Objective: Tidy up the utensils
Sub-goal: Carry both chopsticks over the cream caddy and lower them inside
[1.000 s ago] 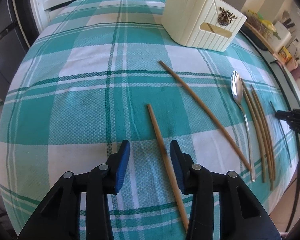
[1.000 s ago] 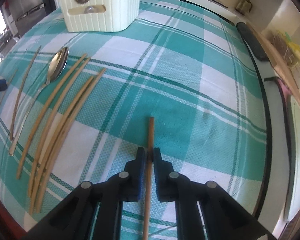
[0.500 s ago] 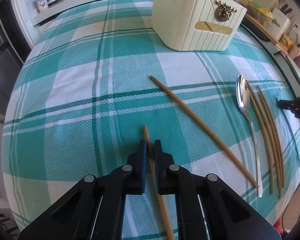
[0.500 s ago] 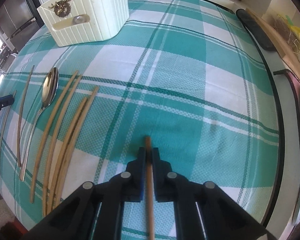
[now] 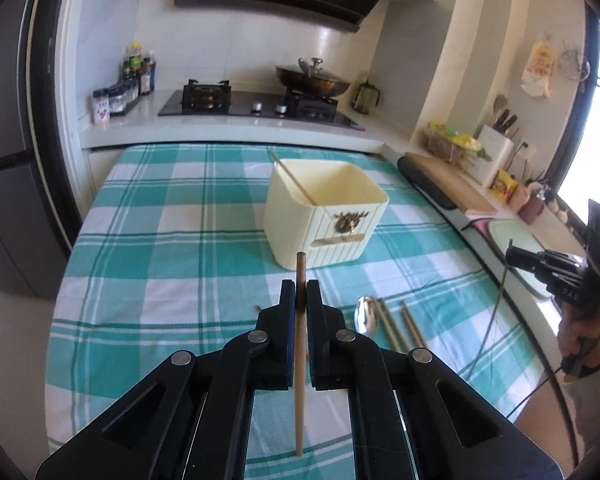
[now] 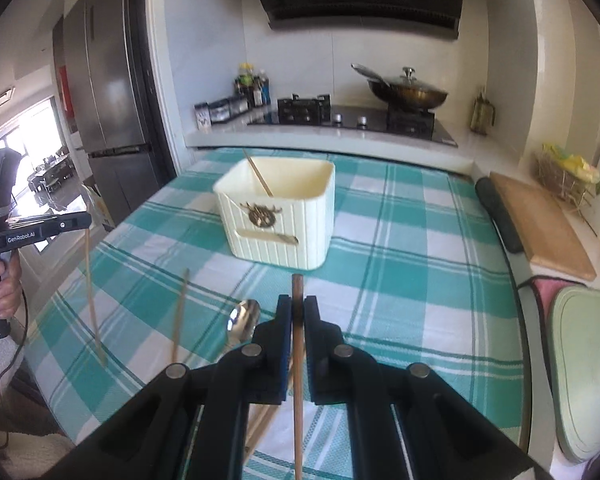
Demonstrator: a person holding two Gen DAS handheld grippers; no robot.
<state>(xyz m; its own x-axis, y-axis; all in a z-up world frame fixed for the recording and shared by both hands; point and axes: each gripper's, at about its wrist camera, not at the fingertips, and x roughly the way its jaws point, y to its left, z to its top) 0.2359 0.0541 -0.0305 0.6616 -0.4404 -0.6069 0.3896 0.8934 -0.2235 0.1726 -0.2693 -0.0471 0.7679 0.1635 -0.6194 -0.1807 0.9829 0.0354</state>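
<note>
My left gripper (image 5: 300,294) is shut on a wooden chopstick (image 5: 300,344) and holds it above the checked tablecloth. My right gripper (image 6: 297,312) is shut on another wooden chopstick (image 6: 298,380), also lifted. The cream utensil holder (image 5: 324,216) stands ahead on the table with one chopstick leaning inside; it also shows in the right wrist view (image 6: 278,212). A metal spoon (image 5: 366,316) and several chopsticks (image 5: 400,328) lie on the cloth below. The spoon also shows in the right wrist view (image 6: 242,320).
A stove with a lidded wok (image 5: 314,80) and bottles (image 5: 138,72) sits behind the table. A wooden cutting board (image 6: 540,224) and a green board (image 6: 584,364) lie on the right counter. A fridge (image 6: 108,92) stands left.
Both grippers have lifted their chopsticks off the cloth and tilted up from looking down at the table to facing the holder. The left gripper closed on its chopstick one second ago.
</note>
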